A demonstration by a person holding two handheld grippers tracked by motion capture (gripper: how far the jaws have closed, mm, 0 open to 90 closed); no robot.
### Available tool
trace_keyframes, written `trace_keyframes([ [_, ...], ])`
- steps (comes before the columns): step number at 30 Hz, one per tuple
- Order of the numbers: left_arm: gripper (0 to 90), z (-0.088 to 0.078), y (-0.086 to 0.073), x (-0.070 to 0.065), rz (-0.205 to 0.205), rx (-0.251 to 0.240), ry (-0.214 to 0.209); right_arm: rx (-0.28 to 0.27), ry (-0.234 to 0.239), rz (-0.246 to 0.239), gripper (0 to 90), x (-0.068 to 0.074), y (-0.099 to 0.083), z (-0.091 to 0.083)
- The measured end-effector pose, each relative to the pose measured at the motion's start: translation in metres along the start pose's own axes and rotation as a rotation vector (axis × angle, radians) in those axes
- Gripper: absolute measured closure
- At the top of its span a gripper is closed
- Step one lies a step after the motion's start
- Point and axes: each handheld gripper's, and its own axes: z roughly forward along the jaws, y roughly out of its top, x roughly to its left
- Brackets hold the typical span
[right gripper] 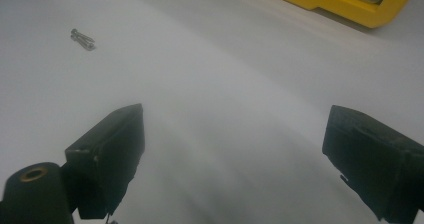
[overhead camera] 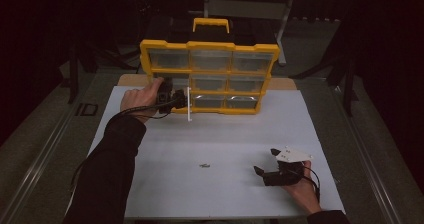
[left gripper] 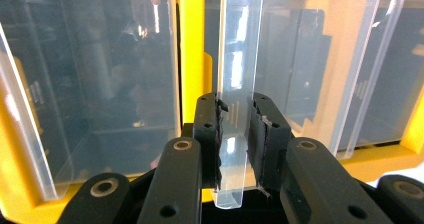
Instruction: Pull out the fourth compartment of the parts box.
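A yellow organizer (overhead camera: 210,46) with clear drawers stands upright at the back of the white table (overhead camera: 225,134). My left gripper (overhead camera: 180,100) is at its lower left drawer. In the left gripper view its jaws (left gripper: 235,129) are shut on the clear front tab of that drawer (left gripper: 240,59), whose front (overhead camera: 189,106) stands out a little from the yellow frame (left gripper: 192,49). My right gripper (overhead camera: 264,160) rests near the table's front right, open, with nothing between its fingers (right gripper: 235,144). Two small metal screws (overhead camera: 204,166) (right gripper: 82,39) lie on the table to its left.
The organizer has a yellow carry handle (overhead camera: 211,23) on top and its corner (right gripper: 325,1) shows in the right gripper view. A chair frame (overhead camera: 250,9) stands behind the table. Dark floor surrounds the table on both sides.
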Motion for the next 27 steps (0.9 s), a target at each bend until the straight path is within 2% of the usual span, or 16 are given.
trace_keyframes([
  [9, 76.7, -0.017, -0.002, -0.004, 0.02, -0.003, 0.004, 0.002, -0.001, -0.002, 10.0, 0.0, 0.0, 0.0],
  [27, 76.6, -0.041, -0.006, -0.014, 0.023, -0.014, 0.015, 0.005, -0.001, -0.005, 10.0, 0.0, 0.0, 0.001],
])
